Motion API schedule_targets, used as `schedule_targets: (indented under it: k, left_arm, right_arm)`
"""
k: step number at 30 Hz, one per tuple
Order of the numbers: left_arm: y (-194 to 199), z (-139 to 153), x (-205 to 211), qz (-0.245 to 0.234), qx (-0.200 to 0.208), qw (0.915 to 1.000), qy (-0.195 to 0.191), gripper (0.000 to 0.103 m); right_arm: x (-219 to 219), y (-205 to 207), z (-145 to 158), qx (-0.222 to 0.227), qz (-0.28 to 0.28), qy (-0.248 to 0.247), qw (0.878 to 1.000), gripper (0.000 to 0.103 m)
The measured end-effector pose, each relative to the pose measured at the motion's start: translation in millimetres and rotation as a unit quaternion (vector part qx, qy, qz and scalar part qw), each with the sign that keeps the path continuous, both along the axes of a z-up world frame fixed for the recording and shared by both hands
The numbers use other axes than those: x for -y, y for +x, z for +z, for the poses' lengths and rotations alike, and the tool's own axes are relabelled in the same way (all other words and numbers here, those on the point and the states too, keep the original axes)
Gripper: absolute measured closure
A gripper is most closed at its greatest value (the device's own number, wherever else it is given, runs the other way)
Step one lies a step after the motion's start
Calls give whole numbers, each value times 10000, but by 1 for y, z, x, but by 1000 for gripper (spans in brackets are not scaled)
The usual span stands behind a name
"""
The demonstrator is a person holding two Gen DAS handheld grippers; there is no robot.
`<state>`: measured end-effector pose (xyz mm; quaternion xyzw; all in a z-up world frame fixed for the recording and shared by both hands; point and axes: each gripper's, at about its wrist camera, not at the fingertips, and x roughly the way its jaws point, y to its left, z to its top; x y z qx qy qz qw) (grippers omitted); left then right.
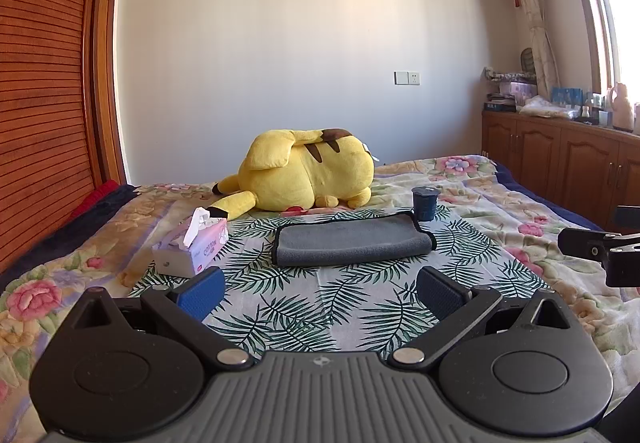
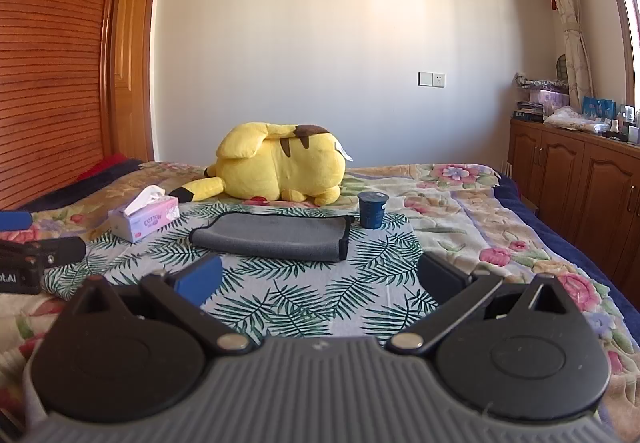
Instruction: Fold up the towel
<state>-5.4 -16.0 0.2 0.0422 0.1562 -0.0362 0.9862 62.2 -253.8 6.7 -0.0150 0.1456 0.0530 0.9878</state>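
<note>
towel: grey, black trim | leaf cloth under towel: white, green palm fronds | cup right of towel: dark blue | tissue box left of towel: pink-white | plush toy behind towel: yellow, brown stripes | bedspread: cream, pink flowers | left gripper pads: blue

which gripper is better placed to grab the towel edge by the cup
Right, marginally. The right gripper is open and nearer the grey towel's black-trimmed end beside the blue cup; the left gripper, also open, faces the tissue-box end.
</note>
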Motion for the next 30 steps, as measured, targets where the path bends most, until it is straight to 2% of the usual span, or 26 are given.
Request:
schedule_targets:
  k: [30]
  left_arm:
    - [0, -1, 0, 2, 2, 10000, -1, 16]
  right_arm:
    - [1, -1, 1, 39, -15, 10, 10000, 0]
